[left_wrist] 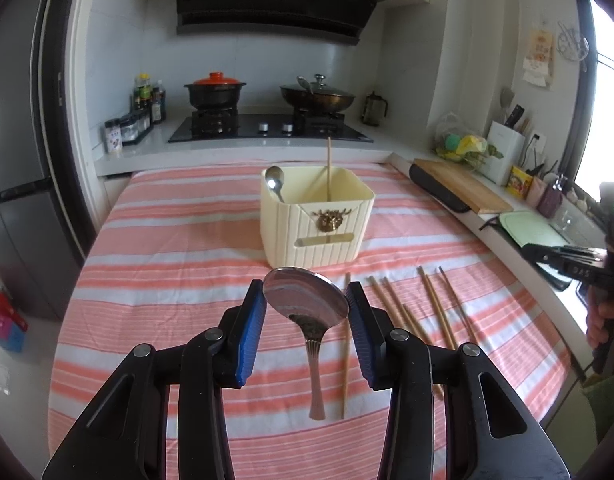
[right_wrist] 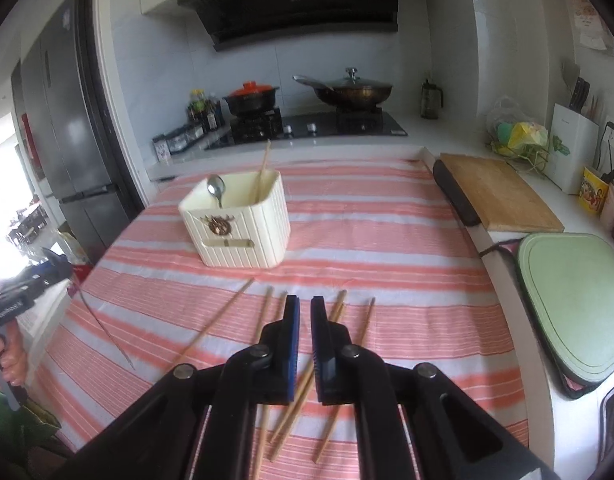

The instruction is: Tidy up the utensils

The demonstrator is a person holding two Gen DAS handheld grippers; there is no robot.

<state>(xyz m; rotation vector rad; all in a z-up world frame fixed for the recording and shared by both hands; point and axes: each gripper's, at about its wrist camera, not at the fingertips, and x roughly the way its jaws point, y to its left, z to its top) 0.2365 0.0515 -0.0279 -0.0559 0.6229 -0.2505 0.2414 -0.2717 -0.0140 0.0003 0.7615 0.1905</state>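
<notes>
Polished steel is what your left gripper (left_wrist: 306,300) carries: the large spoon (left_wrist: 307,300) sits bowl-first between the blue pads (left_wrist: 251,328), pinched at the sides of its bowl, with the handle hanging down toward the striped cloth (left_wrist: 147,280). Its long axis runs roughly vertical, bowl up, so the spoon looks lifted clear of the table, though the handle tip may be close to the fabric. The cream holder (left_wrist: 319,232) stands straight ahead of those fingers, beyond the spoon and well apart from it; the move ahead is likely a carry forward and up over its rim, with the handle end needing to go in first. Inside the holder you already have a small spoon (left_wrist: 275,182) leaning at the left and one upright chopstick (left_wrist: 329,168) toward the back. Your right gripper (right_wrist: 305,304) hovers over the loose chopsticks (right_wrist: 339,308) scattered on the cloth, its jaws narrow with a slim gap; one chopstick passes beneath that gap, and nothing appears to be gripped. The left hand is the one placed for the holder.
</notes>
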